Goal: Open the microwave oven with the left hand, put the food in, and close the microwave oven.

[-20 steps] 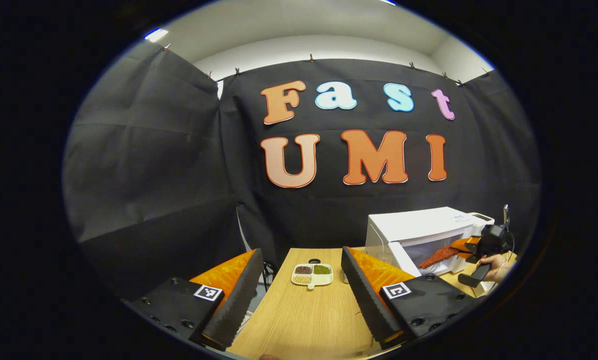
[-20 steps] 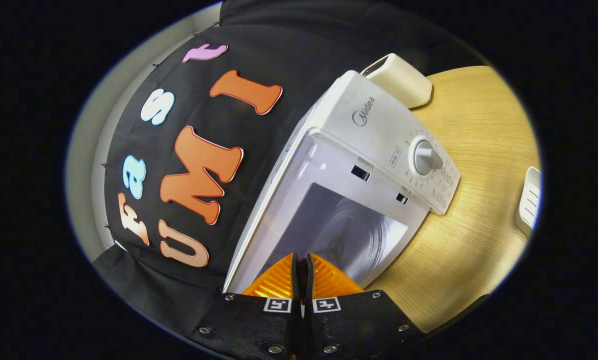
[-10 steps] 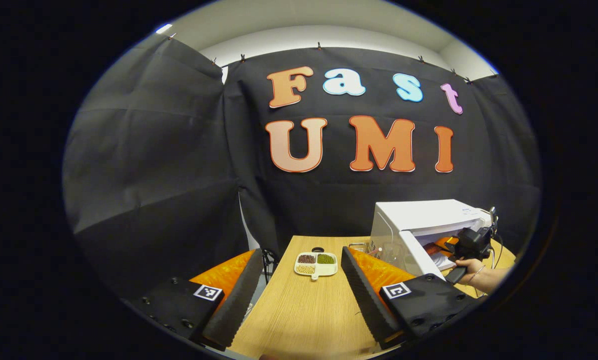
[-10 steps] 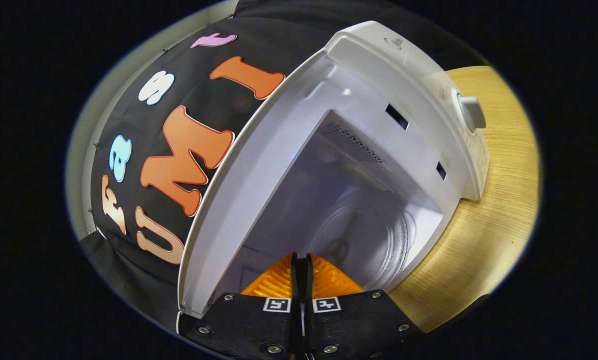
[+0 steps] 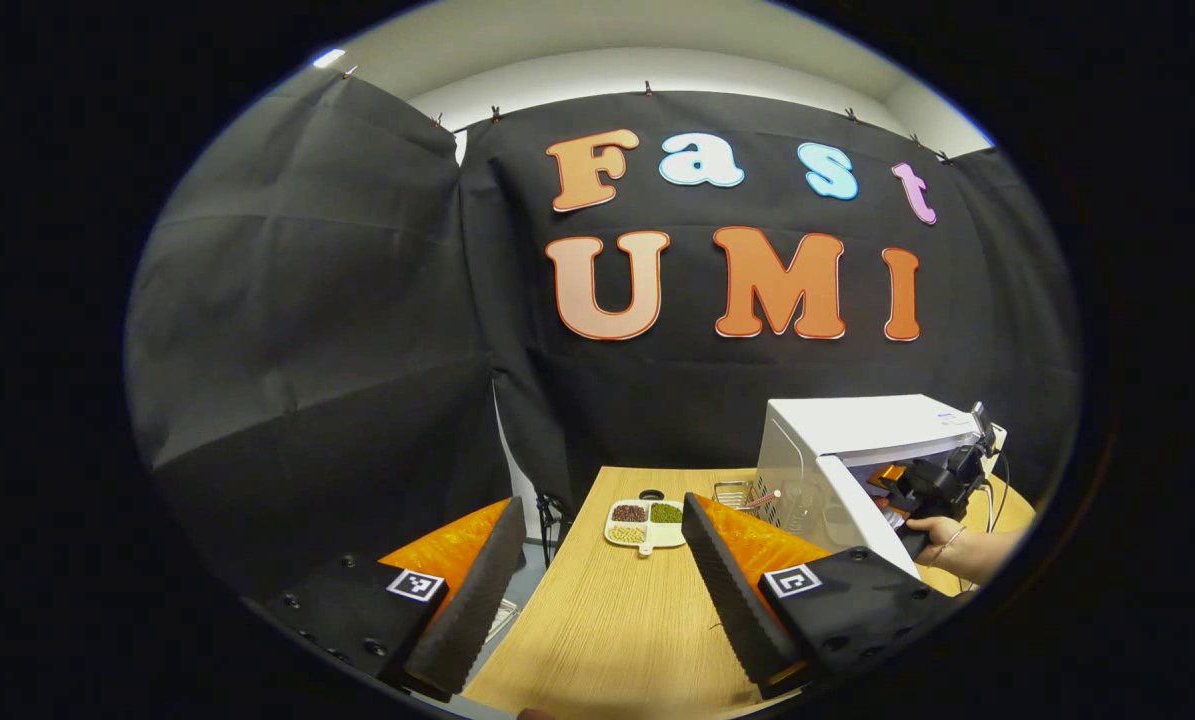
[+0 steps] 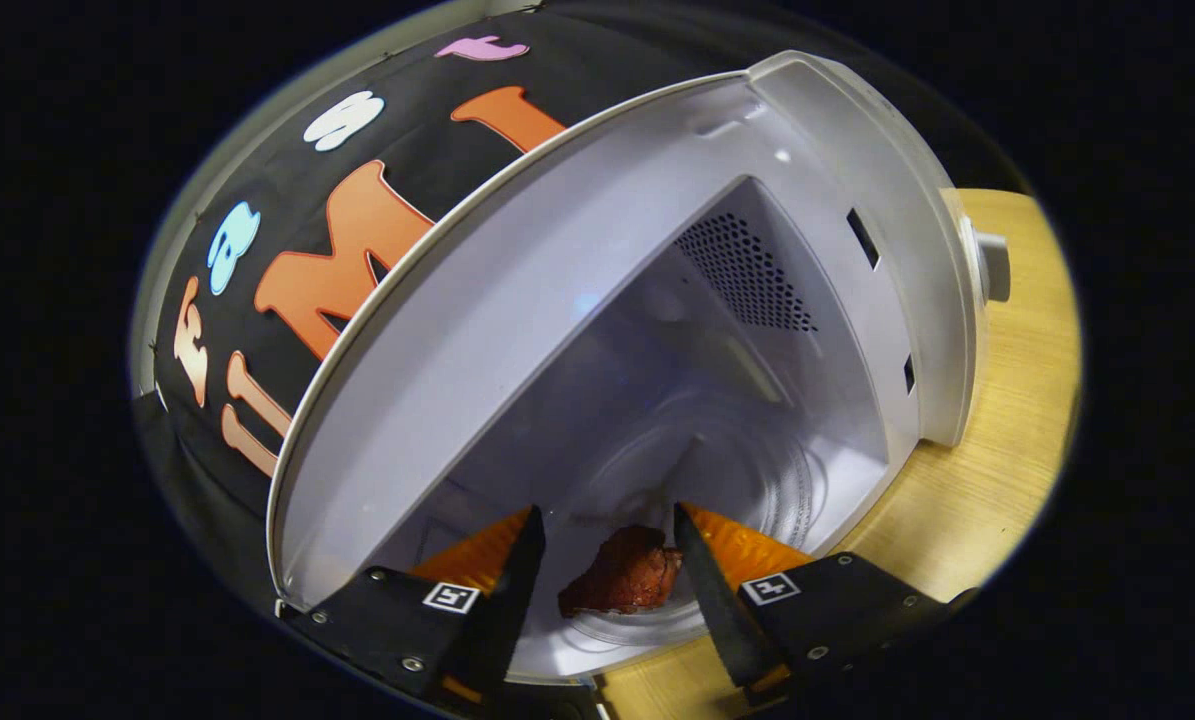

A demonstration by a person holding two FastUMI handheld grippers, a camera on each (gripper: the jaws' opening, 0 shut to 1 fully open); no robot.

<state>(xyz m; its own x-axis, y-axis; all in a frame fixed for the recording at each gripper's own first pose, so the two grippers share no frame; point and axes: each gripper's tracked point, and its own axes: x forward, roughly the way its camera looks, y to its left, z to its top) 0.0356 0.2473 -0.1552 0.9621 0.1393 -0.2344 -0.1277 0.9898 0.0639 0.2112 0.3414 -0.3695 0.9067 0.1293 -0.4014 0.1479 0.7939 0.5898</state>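
Note:
The white microwave (image 6: 577, 270) stands with its door (image 5: 842, 510) swung open. In the right gripper view a reddish-brown piece of food (image 6: 625, 582) lies on the glass turntable (image 6: 757, 470) inside the cavity. My right gripper (image 6: 607, 513) is open at the cavity's mouth, its fingers on either side of the food and apart from it. In the left gripper view the microwave (image 5: 862, 430) sits at the right of the wooden table (image 5: 607, 620), with a hand (image 5: 952, 545) holding the right gripper (image 5: 922, 485) at its opening. My left gripper (image 5: 602, 503) hangs open over the table, holding nothing.
A small divided dish of beans (image 5: 647, 523) and a little wire rack (image 5: 732, 493) sit at the table's far side, left of the microwave. The microwave's dial (image 6: 992, 265) is on its right panel. The table's left edge drops off beside the cloth wall.
My right gripper has gone from shut on the food in front of the microwave to open at its mouth, and the food now lies on the turntable. The left gripper has barely shifted.

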